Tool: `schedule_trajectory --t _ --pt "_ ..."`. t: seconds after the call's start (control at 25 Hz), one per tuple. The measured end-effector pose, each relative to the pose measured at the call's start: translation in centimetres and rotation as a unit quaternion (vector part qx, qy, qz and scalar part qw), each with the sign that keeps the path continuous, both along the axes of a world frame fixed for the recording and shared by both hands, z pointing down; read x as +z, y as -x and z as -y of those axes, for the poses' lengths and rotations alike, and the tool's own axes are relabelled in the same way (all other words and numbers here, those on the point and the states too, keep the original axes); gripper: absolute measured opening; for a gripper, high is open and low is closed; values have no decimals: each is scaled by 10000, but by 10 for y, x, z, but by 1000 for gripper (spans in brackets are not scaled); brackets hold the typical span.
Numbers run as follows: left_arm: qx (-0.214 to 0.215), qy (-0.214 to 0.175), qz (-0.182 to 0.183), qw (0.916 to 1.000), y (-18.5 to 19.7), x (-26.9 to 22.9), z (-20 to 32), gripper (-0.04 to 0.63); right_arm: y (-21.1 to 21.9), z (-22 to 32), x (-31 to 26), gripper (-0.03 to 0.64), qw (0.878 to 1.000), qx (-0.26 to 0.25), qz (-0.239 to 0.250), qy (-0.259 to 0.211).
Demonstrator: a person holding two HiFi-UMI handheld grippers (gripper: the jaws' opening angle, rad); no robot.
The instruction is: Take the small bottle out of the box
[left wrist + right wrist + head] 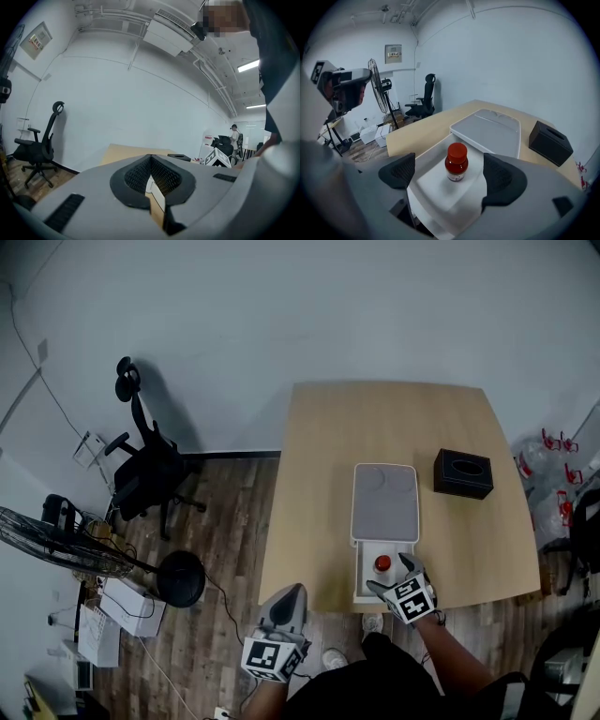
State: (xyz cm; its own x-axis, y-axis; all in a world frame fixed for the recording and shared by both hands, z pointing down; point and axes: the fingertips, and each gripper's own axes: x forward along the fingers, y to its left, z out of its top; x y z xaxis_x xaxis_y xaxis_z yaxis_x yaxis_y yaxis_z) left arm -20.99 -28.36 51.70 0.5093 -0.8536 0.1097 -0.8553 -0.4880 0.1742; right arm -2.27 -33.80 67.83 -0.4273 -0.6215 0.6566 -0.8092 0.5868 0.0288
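A small bottle (382, 564) (456, 162) with a red cap and dark red contents stands upright in an open white box (359, 568) (440, 187) near the table's front edge. My right gripper (394, 576) (450, 173) is open and hangs over the box, a pad on each side of the bottle with a gap between each pad and the glass. The box's grey-white lid (384, 504) (487, 131) lies flat just beyond the box. My left gripper (289, 594) (151, 173) is shut with nothing in it, held off the table's front left edge.
A black tissue box (463, 472) (551, 140) sits on the wooden table (319, 474) to the right of the lid. On the floor to the left are an office chair (150, 470) and a standing fan (56, 540). A person stands far off in the left gripper view.
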Motion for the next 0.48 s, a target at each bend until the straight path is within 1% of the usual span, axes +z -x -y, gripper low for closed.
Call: schedule_trajectory --t 0.16,0.2,0.28,0.48 --pt "-84 88 -6 9999 1 3 6 12 -1 4 26 450 9987 -191 -264 403" --pt "-107 108 -11 9999 1 5 7 12 -1 5 32 434 9980 -255 -340 466" --pt "-166 151 -12 9997 2 7 9 12 -1 8 39 423 9966 -376 -488 551" --pt "-255 176 3 9995 4 8 13 12 3 13 47 351 9938 -596 -652 671"
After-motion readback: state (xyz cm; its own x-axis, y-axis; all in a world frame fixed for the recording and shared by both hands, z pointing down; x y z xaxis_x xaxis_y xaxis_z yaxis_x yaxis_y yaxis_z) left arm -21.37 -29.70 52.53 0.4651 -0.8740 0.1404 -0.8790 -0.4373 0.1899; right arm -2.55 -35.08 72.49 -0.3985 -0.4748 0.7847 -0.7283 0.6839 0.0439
